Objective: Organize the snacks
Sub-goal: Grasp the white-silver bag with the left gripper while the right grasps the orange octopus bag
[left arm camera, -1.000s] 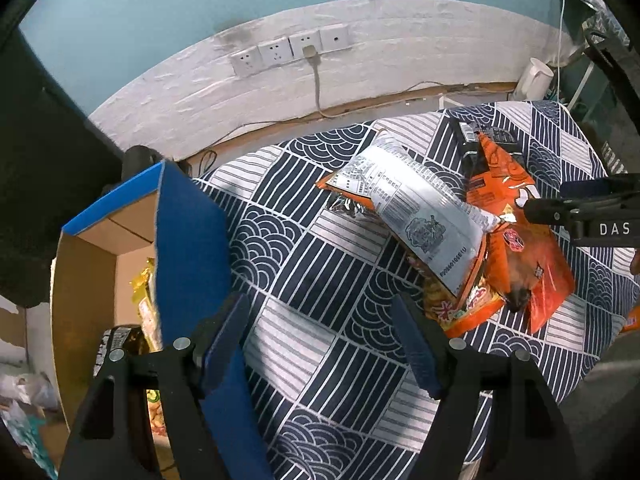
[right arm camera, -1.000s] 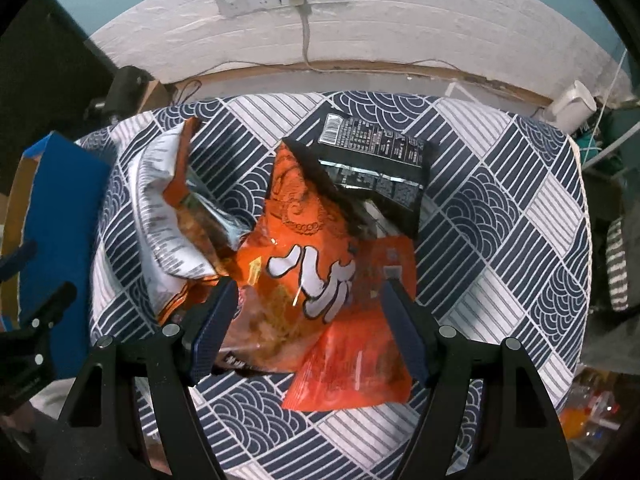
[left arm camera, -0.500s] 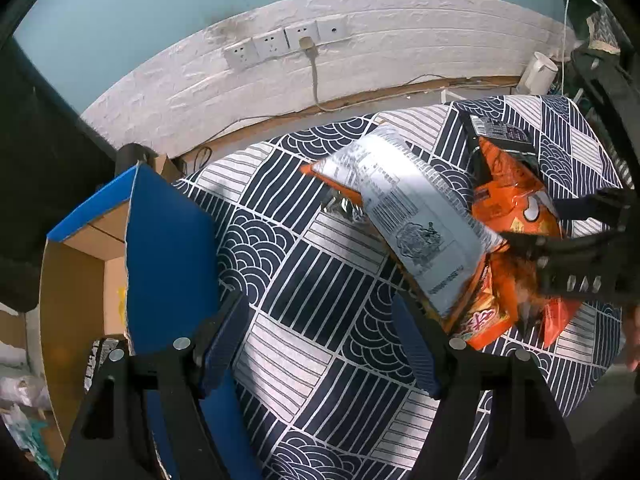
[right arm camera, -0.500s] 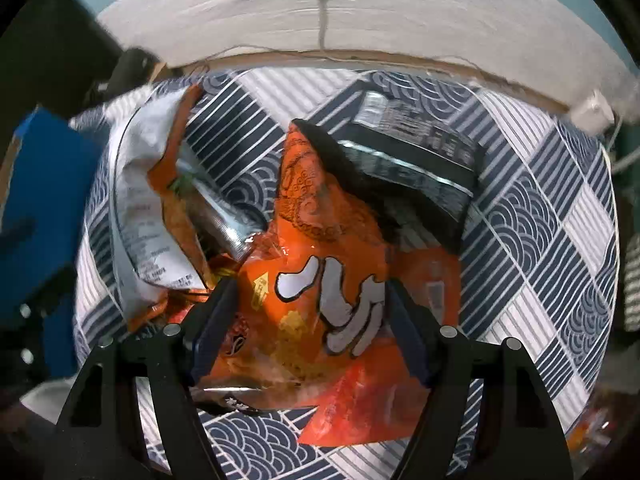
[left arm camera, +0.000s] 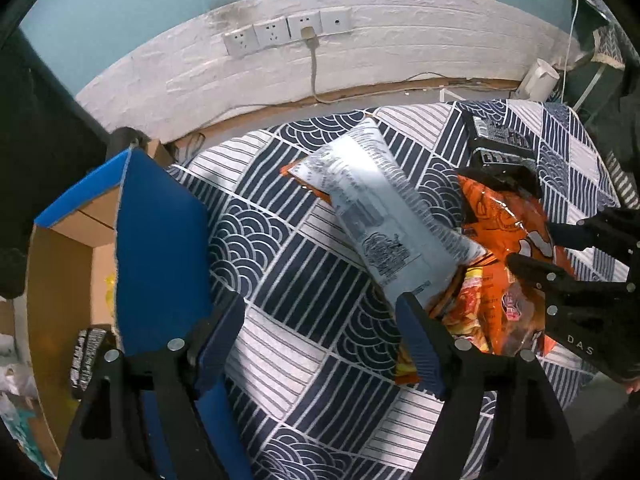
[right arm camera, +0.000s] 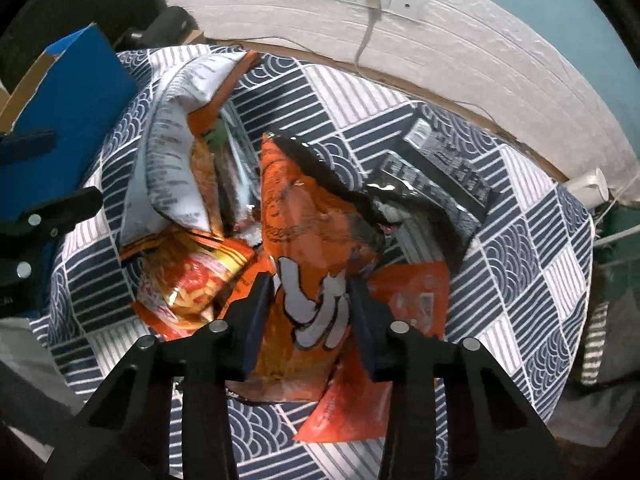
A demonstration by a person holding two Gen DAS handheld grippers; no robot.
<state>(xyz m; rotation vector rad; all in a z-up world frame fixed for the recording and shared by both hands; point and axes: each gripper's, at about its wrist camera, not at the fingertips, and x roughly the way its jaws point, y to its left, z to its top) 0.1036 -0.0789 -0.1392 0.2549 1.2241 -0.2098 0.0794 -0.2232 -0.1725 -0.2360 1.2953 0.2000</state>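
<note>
The worktop (left arm camera: 320,360) is covered by a navy-and-white patterned cloth (right arm camera: 520,248) of wave and stripe squares. A heap of snack bags lies on it: a white-backed bag (left arm camera: 384,216), an orange bag (right arm camera: 316,240), a black packet (right arm camera: 444,176) and a red-and-yellow bag (right arm camera: 192,280) partly underneath.

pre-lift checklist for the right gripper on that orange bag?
1. Right gripper astride the orange snack bag, jaws closing: ok.
2. Firm pinch: cannot tell.
3. Neighbours free of the bag: not ok, the white-backed bag and black bag overlap the pile.
4. Left gripper open, holding nothing: ok.
5. Cardboard box open beside the patterned tablecloth: ok.
</note>
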